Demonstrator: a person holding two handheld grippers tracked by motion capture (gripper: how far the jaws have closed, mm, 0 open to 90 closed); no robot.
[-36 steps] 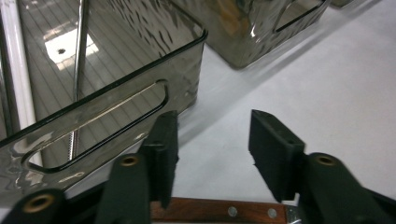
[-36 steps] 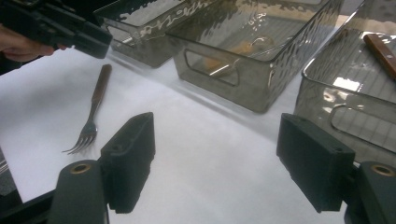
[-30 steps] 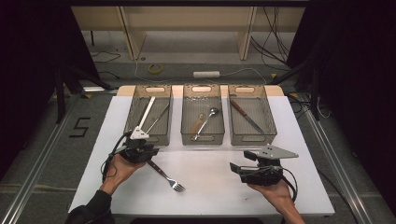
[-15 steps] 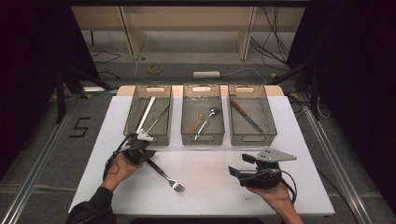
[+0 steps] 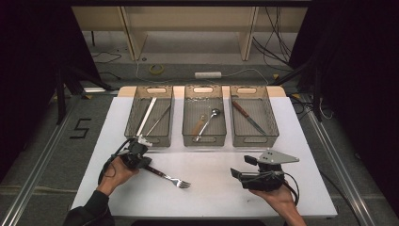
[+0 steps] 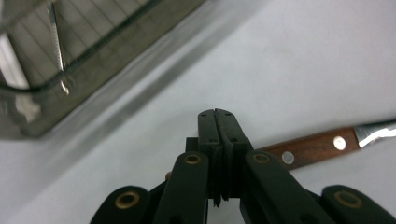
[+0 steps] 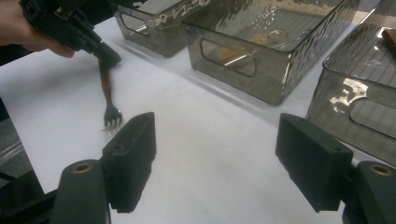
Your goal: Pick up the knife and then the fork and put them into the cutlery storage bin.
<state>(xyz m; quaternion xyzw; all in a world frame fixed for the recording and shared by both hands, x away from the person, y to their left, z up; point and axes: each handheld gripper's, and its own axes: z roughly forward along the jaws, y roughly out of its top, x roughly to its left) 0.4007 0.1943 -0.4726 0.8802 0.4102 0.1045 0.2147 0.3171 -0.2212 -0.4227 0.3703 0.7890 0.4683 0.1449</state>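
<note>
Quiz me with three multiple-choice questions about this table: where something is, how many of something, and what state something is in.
1. Where does the fork lie?
A. In the middle bin
B. On the white table in front of the bins
C. Between the right gripper's jaws

2. How many clear bins stand in the row?
A. Two
B. Three
C. Five

3. How do the right gripper's jaws stand?
A. Wide apart, with nothing between them
B. Shut on a spoon
C. Shut on a knife

Answers:
1. B: the fork lies flat on the table, its handle by the left gripper.
2. B: three bins stand side by side at the far edge of the table.
3. A: the right gripper shows bare table between its two pads.
</note>
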